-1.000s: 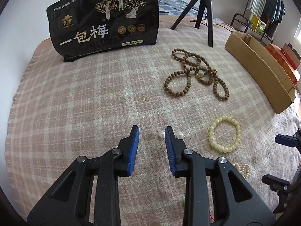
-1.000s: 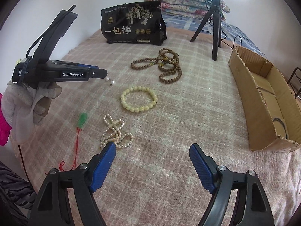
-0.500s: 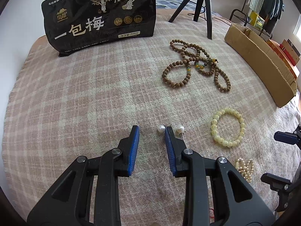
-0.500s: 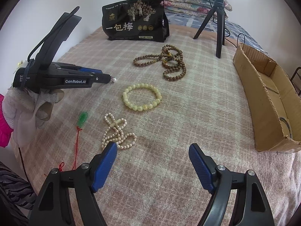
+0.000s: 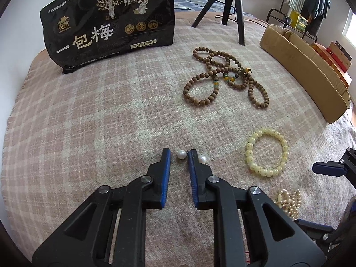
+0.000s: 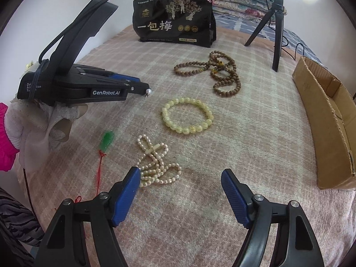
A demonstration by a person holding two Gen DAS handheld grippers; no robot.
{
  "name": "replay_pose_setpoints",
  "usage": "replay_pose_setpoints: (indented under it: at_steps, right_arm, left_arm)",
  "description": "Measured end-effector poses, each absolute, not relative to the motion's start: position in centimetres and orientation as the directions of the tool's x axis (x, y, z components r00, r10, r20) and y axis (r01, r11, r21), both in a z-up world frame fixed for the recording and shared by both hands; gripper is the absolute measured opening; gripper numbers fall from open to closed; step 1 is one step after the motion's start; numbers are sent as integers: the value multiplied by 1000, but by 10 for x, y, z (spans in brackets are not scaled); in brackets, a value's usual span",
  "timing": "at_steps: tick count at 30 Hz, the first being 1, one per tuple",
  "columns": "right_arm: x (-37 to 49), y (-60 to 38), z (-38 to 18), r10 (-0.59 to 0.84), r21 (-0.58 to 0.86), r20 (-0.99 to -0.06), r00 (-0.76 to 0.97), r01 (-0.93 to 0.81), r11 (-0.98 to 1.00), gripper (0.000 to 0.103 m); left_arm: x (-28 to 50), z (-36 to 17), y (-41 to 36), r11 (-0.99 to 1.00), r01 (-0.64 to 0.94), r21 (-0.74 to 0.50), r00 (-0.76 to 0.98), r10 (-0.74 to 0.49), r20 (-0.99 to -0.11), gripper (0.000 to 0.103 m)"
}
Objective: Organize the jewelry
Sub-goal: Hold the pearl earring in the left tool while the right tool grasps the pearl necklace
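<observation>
Two pearl earrings lie on the plaid blanket. One pearl sits between the tips of my open left gripper; the other pearl lies just right of the right finger. The right wrist view shows one pearl at the left gripper's tip. My right gripper is open and empty, low over the blanket beside a pearl necklace. A yellow bead bracelet, brown wooden beads and a green pendant on red cord lie around.
A cardboard box lies along the right side. A black snack bag stands at the back, with a black tripod beside it. The blanket's left edge drops off.
My left gripper has moved forward and lower, so one pearl now sits between its tips. Its jaws have narrowed slightly. The right gripper has barely moved.
</observation>
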State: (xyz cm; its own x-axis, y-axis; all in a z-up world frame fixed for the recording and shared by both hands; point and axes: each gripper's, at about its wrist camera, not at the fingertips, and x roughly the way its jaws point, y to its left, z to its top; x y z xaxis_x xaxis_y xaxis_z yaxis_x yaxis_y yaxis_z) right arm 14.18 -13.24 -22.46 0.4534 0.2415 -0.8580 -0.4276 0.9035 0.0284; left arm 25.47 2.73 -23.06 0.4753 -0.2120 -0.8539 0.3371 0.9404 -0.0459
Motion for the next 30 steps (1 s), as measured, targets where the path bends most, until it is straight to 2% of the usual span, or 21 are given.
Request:
replay_pose_setpoints:
  at_steps: [13, 19, 22, 27, 30]
  right_arm:
    - [144, -120, -234, 237, 14, -865, 442, -452, 892, 78]
    - [142, -104, -241, 172, -86, -871, 460, -487, 869, 76]
    - [143, -103, -241, 173, -90, -872, 458, -498, 863, 66]
    - [143, -103, -239, 191, -77, -871, 453, -509, 858, 36]
    - [145, -105, -237, 197, -70, -868, 456, -505, 860, 25]
  left_arm:
    - [253, -233, 23, 934, 357, -27, 492, -213, -844, 9]
    - [253, -233, 24, 933, 359, -30, 495, -217, -842, 9]
    - [253, -232, 24, 933, 359, -25, 498, -215, -840, 9]
    - [252, -232, 24, 934, 357, -26, 498, -214, -840, 9]
    - [251, -231, 24, 935, 355, -22, 501, -210, -840, 9]
